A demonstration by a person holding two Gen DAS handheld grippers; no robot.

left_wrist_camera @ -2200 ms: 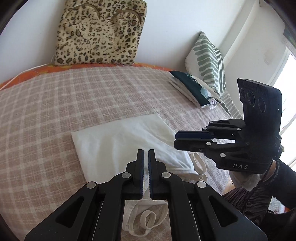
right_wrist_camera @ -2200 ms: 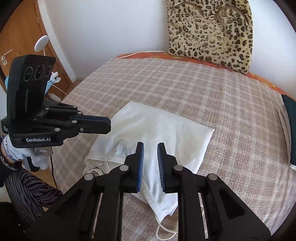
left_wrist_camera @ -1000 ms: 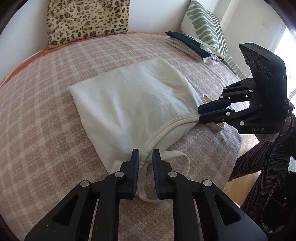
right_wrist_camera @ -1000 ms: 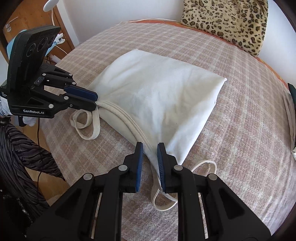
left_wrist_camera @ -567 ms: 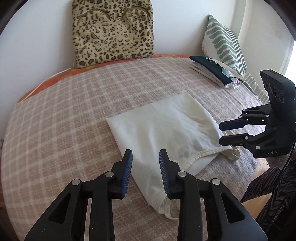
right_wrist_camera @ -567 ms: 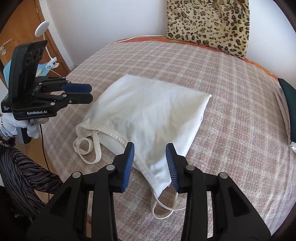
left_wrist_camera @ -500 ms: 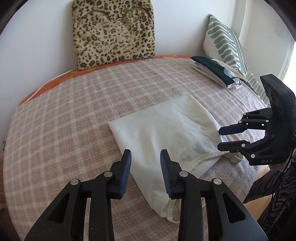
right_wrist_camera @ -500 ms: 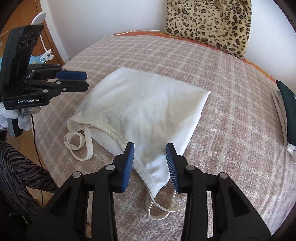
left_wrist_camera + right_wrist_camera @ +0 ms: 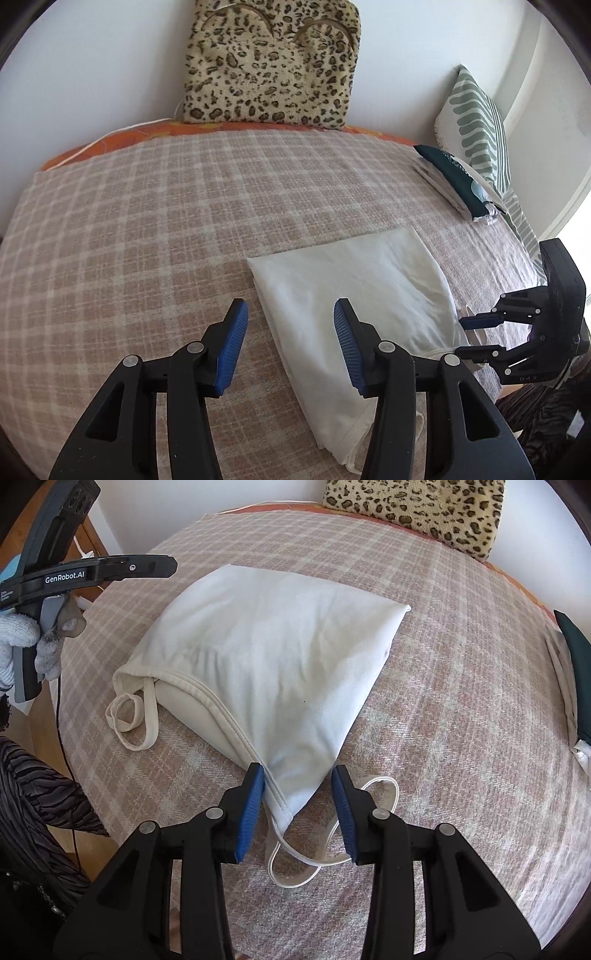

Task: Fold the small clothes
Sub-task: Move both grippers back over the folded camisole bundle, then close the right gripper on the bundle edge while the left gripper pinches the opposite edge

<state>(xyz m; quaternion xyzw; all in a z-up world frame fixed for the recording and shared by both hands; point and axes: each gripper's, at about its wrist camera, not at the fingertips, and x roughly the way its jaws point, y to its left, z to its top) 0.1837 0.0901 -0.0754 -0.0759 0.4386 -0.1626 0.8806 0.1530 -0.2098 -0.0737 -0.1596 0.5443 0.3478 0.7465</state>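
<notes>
Jaws of the left gripper [image 9: 290, 334] are opening, with only the checked blanket [image 9: 147, 236] and the near edge of the white top [image 9: 354, 291] between them, nothing pressed. Jaws of the right gripper [image 9: 298, 797] stand released, straddling the top's [image 9: 273, 646] strap corner without pinching it. The top lies folded on the bed, its long axis running away from the right jaws toward the leopard cushion [image 9: 417, 506], hemmed neckline and loose straps [image 9: 129, 720] at the near end. The left gripper's side reads "GenRobot.AI"; the right one's reads "DAS".
</notes>
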